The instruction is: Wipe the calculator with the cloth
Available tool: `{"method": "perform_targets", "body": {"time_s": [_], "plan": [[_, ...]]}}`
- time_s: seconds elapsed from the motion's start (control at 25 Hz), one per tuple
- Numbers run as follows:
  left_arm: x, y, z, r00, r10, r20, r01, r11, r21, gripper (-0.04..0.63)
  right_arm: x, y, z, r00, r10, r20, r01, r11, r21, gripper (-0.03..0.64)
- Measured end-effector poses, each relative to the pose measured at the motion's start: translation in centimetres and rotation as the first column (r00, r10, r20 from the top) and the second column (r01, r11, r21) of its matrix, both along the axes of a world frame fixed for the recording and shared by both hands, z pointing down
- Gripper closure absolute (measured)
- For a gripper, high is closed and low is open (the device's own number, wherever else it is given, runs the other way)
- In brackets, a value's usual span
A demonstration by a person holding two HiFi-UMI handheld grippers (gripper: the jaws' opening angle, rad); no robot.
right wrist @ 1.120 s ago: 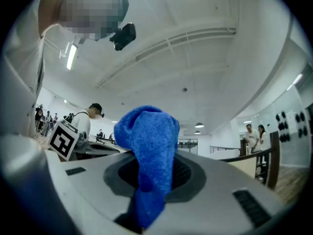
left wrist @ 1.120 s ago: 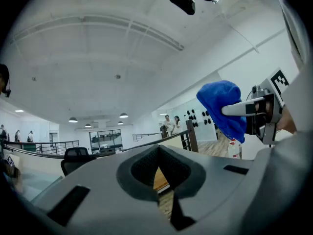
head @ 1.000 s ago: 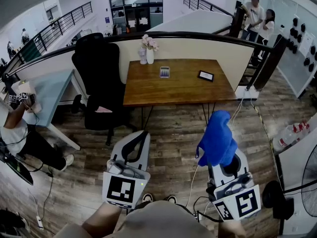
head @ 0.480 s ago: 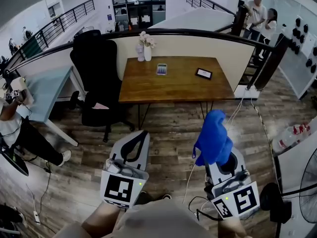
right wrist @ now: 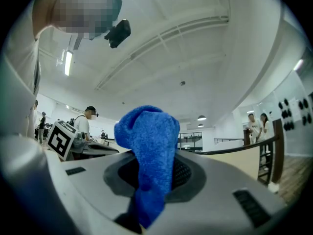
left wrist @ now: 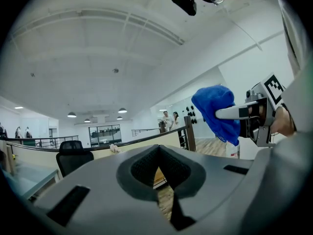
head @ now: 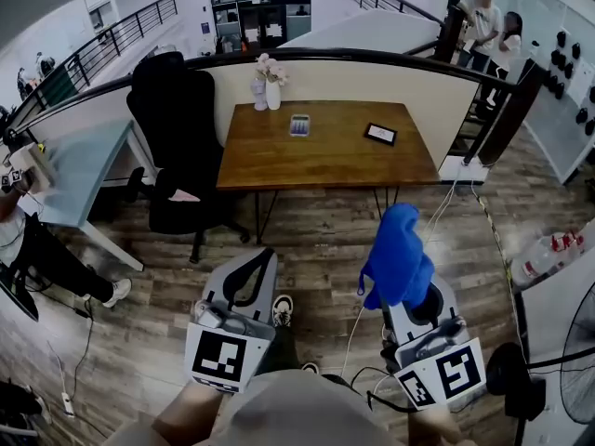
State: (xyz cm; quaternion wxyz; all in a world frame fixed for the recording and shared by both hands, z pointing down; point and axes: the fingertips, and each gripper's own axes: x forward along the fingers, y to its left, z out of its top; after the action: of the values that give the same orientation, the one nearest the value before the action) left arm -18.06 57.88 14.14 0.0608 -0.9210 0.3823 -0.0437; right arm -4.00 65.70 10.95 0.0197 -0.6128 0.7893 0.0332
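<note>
The calculator (head: 299, 125), small and grey, lies at the back middle of a wooden table (head: 325, 161), far ahead of both grippers. My right gripper (head: 409, 291) is shut on a blue cloth (head: 400, 254) that stands up out of its jaws; in the right gripper view the cloth (right wrist: 149, 151) fills the gap between them. The left gripper (head: 263, 254) is held low beside it, shut and holding nothing, its jaws meeting in the left gripper view (left wrist: 157, 169). That view also shows the cloth (left wrist: 217, 111) off to the right.
A flat dark device (head: 382, 135) and a vase of flowers (head: 267, 91) also sit on the table. A black office chair (head: 181, 128) stands at its left, with a pale desk (head: 79, 170) further left. Cables (head: 460, 193) trail over the wooden floor at the right. People stand at the far right (head: 488, 21).
The view has shifted forward a little toward the table, and a shoe now shows between the grippers. Both grippers keep their pose, the cloth still held.
</note>
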Motion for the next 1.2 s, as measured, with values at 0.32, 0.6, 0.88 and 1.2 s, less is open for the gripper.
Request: {"method": "perform_targets", "body": {"time_s": [0.32,0.6,0.88,1.2], "plan": [[1.0,-5.1,0.7,1.0,0.004,0.0,-0.004,1.0,-0.008,0.594,1.1,-5.4,0.8,1.0,-0.006,0.005,0.006,1.0,-0.016,0.518],[1.5,-12.8,1.2,1.0,0.008,-0.005,-0.008,1.0,-0.024,0.594,1.7,-13.2,1.5,1.0,-0.005,0.005,0.005,0.999,-0.042,0.518],[2.0,-22.3,2.3,1.0,0.019,0.005,-0.018,0.998,-0.054,0.594,2.0,-23.4,2.9,1.0,-0.008,0.018,0.01,0.996,-0.092,0.518],[1.2,-32.8,2.9,0.999,0.031,0.016,-0.03,0.996,-0.086,0.594,1.1,-34.0,3.4,0.999,-0.018,0.03,0.022,0.989,-0.143,0.518]]}}
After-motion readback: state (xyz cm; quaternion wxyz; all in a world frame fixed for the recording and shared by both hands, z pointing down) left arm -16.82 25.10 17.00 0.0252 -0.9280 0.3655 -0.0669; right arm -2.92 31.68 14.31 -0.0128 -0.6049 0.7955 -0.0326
